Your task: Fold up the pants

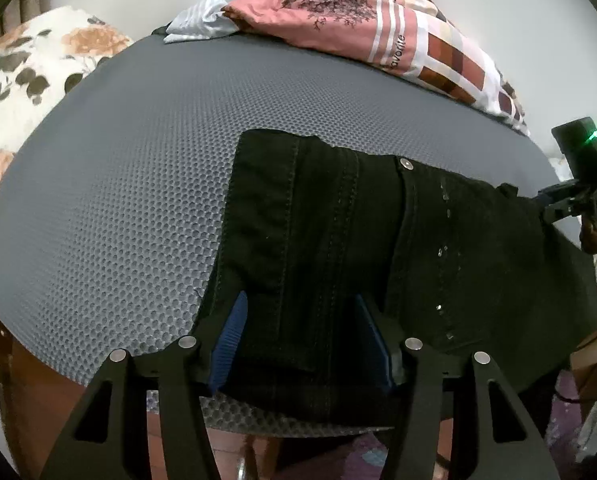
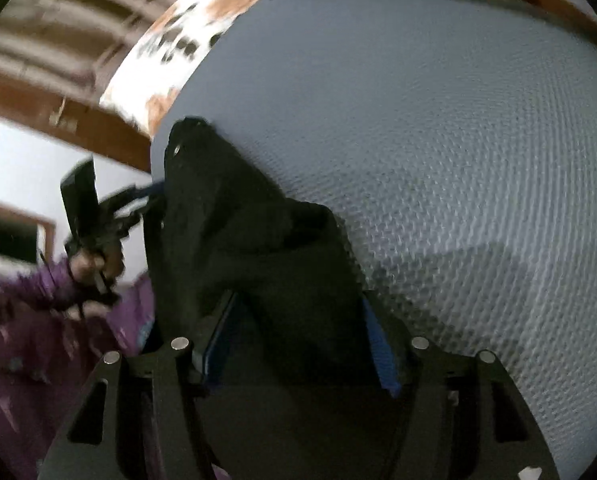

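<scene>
The left wrist view is sharp. It shows the black pants [image 1: 378,248] folded flat on the grey mat [image 1: 138,184], with a metal stud and stitched seams plain to see, a pink patterned cloth [image 1: 370,36] heaped at 12 o'clock on the mat's far edge, and a floral cushion [image 1: 38,64] at 10 o'clock. The right wrist view is blurred. There the pants [image 2: 258,248] rise in a bunched ridge off the mat [image 2: 438,128], and a purple sleeve [image 2: 30,320] shows at 8 o'clock.

The left gripper [image 1: 302,344] points steeply down at the near edge of the mat. In the right view it [image 2: 150,196] sits at 9 o'clock, held in a hand [image 2: 94,264], its blue tips at the pants' edge. The right gripper [image 2: 298,344] also tilts down; in the left view it [image 1: 538,204] reaches in from 3 o'clock to the pants' far corner.

Both pairs of fingers stand about half open. The left fingers [image 1: 228,344] straddle a band of the pants without clearly pressing it. The right fingers [image 2: 382,344] have dark cloth filling the gap between them; whether they pinch it, I cannot tell.
</scene>
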Motion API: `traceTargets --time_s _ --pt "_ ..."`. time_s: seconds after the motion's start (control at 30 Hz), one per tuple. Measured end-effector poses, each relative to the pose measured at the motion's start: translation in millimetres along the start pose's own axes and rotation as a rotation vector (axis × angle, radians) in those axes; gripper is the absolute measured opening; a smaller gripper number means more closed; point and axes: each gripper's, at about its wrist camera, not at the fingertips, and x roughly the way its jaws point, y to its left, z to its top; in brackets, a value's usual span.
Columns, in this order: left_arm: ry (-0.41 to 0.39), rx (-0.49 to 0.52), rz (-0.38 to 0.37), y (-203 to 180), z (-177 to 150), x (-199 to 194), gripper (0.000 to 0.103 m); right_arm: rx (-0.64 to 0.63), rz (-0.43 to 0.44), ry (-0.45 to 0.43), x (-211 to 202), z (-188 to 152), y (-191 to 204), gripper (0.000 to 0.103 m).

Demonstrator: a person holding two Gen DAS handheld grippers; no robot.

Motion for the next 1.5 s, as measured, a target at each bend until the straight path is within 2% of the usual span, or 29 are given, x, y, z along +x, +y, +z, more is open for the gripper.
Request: traceTargets --time_s 0.07,0.13,0.23,0.33,0.5,0.57,0.6,0.73,0.87,1.07,1.13,1.2,1.3,1.33,1.37,1.5 --pt "0.001 -0.017 -0.011 1.8 0.7 0.1 0.057 -0.008 0.026 -0.001 -3.2 4.2 0.4 0.059" --pt "0.003 -0.028 -0.013 2.6 1.6 0.4 0.057 -0.045 -0.013 -0.012 -9.3 4.0 6.3 0.059" --pt "0.007 -0.021 -0.010 -1.5 3.1 2.4 0.063 -0.058 -0.001 -0.017 -13.0 5.1 5.6 0.059" --pt "0.012 0.004 0.003 -7.9 4.2 4.8 0.071 -0.053 0.013 0.043 -2.4 7.4 -0.5 0.059" --pt "0.009 0.028 0.013 -13.6 2.8 6.6 0.076 -0.121 0.171 0.098 -2.1 4.5 17.1 0.061" --pt "0.005 0.032 0.015 -14.9 2.4 7.1 0.078 -0.134 0.193 0.091 -5.2 3.2 23.0 0.061" --pt "0.005 0.036 0.017 -15.7 2.3 7.4 0.079 -0.134 0.185 0.085 -6.3 3.6 23.7 0.061" --pt "0.003 0.051 0.029 -18.4 1.7 8.3 0.080 -0.118 0.043 0.011 -22.0 12.4 14.9 0.061" --pt "0.000 0.045 0.026 -18.7 1.6 8.2 0.080 -0.106 0.078 -0.053 -37.0 16.1 14.2 0.061" --pt "-0.004 0.065 0.042 -23.4 0.9 10.8 0.085 -0.128 0.108 0.030 -2.6 21.8 24.2 0.061" --pt "-0.006 0.065 0.043 -23.4 0.9 10.8 0.085 -0.133 0.084 0.083 15.7 24.1 25.4 0.061" --pt "-0.008 0.065 0.039 -22.2 1.2 10.8 0.085 -0.126 0.128 0.122 26.3 24.8 28.5 0.064" --pt "-0.013 0.068 0.040 -22.3 0.8 10.9 0.085 -0.147 0.260 0.085 17.3 24.6 38.0 0.064" --pt "-0.014 0.071 0.041 -23.0 0.8 11.2 0.086 -0.149 0.273 0.066 13.6 25.0 39.0 0.064" --pt "-0.015 0.074 0.042 -23.6 0.3 11.7 0.088 -0.140 0.273 0.051 11.0 26.4 36.3 0.064" --pt "-0.015 0.085 0.051 -26.6 -0.4 12.8 0.090 -0.096 0.151 0.088 27.7 27.4 26.4 0.063"
